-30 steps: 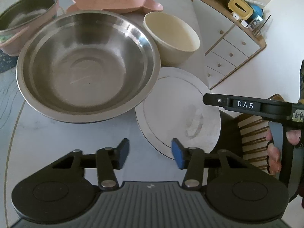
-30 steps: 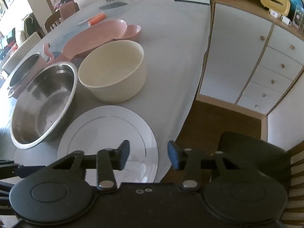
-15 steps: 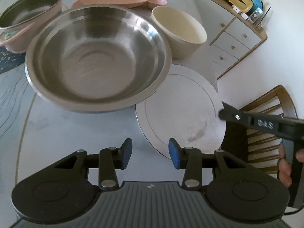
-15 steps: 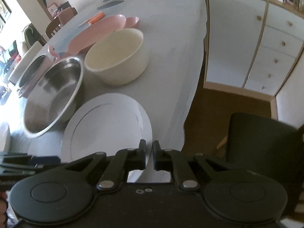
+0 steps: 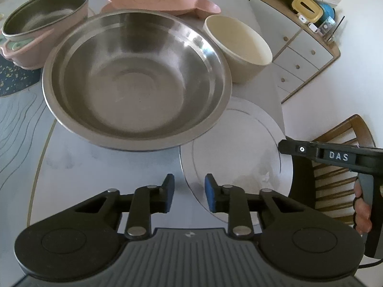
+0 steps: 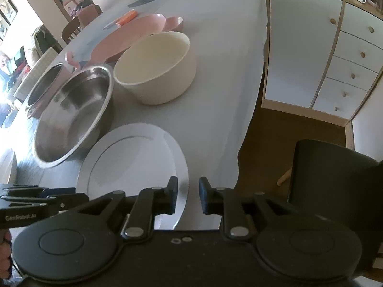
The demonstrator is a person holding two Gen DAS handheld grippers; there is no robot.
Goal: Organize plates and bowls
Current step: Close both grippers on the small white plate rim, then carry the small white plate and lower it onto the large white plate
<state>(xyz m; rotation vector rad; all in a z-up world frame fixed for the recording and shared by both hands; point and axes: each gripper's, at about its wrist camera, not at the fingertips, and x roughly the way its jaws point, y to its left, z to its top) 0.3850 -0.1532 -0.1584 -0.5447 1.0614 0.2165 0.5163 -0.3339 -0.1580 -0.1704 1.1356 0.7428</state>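
A white plate (image 5: 237,148) lies flat at the table's near right edge, also in the right wrist view (image 6: 134,162). A large steel bowl (image 5: 136,79) sits left of it, its rim over the plate's edge; it shows in the right wrist view (image 6: 74,117). A cream bowl (image 5: 237,47) (image 6: 158,69) stands behind the plate. My left gripper (image 5: 189,193) is open and empty, at the plate's near left rim. My right gripper (image 6: 188,197) is open and empty, at the plate's near right rim, and shows in the left wrist view (image 5: 335,157).
A pink fish-shaped plate (image 5: 155,0) (image 6: 134,35) and a pink-sided steel pot (image 5: 43,26) sit at the back of the grey table (image 5: 83,167). A white drawer cabinet (image 6: 335,55) and a wooden chair (image 5: 335,167) stand to the right. An orange knife (image 6: 124,19) lies farther back.
My right gripper shut half a second ago and is open again now. My left gripper shifted slightly closer to the plate's rim and stayed open. The dishes have not moved.
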